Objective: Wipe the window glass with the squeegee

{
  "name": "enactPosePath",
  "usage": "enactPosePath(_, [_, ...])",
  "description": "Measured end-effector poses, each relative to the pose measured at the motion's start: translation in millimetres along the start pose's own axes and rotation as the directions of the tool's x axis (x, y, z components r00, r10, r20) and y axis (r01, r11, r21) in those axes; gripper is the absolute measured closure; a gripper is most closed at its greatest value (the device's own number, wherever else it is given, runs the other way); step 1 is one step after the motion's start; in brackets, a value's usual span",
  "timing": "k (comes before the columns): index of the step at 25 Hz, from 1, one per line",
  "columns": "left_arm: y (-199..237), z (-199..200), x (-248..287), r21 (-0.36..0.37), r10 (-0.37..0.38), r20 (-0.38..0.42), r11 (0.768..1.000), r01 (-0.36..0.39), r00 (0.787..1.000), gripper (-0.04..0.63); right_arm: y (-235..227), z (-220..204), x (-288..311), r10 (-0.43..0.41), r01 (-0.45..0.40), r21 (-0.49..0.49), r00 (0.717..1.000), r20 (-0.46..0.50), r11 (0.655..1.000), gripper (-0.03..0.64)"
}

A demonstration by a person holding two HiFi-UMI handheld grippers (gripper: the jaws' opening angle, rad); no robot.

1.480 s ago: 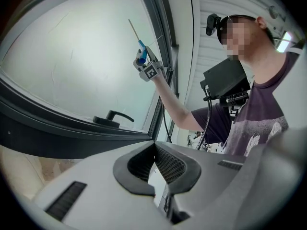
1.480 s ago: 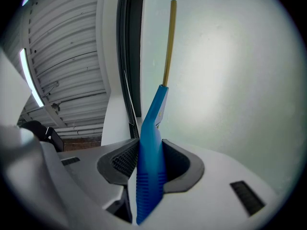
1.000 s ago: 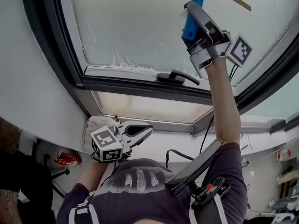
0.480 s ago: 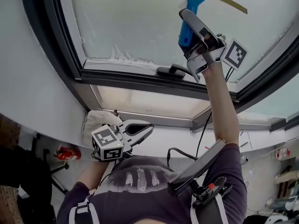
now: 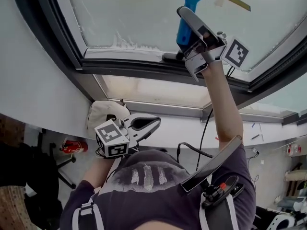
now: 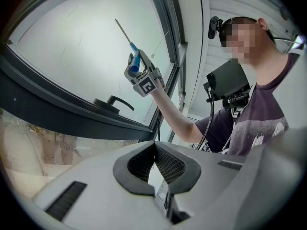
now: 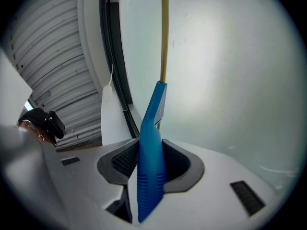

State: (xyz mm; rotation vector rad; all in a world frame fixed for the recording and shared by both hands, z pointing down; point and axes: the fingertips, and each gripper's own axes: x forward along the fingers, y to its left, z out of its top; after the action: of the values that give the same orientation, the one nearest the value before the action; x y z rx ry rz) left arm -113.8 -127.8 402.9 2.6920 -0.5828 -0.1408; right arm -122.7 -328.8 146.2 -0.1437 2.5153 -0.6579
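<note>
My right gripper grasps the blue squeegee, its blade up at the far window glass, while my left gripper sits clenched on nothing, low and near; I'd press the blade flat and pull evenly down to the frame.

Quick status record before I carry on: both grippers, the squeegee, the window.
right gripper: shut on the squeegee by its blue handle, raised before the window glass
left gripper: shut, empty, low near the person's chest
blade: yellow, uppermost; contact with glass unclear
window handle: black, on the lower frame
</note>
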Motion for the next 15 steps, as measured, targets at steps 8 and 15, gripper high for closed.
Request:
enactPosePath(8, [-0.8, -2.5, -3.6, -0.006, 0.014, 0.004, 1.0, -0.014, 1.0, 0.589, -9.0, -24.0, -11.0, -0.015, 0.015, 0.043, 1.0, 0.0, 0.999, 0.477])
enactPosePath(15, [-8.0, -8.2, -3.1, -0.006, 0.011, -0.01, 1.0, -0.011, 1.0, 0.589, -13.7, -43.1, -24.5, -0.041, 0.041, 0.098, 0.999, -0.008, 0.994, 0.477])
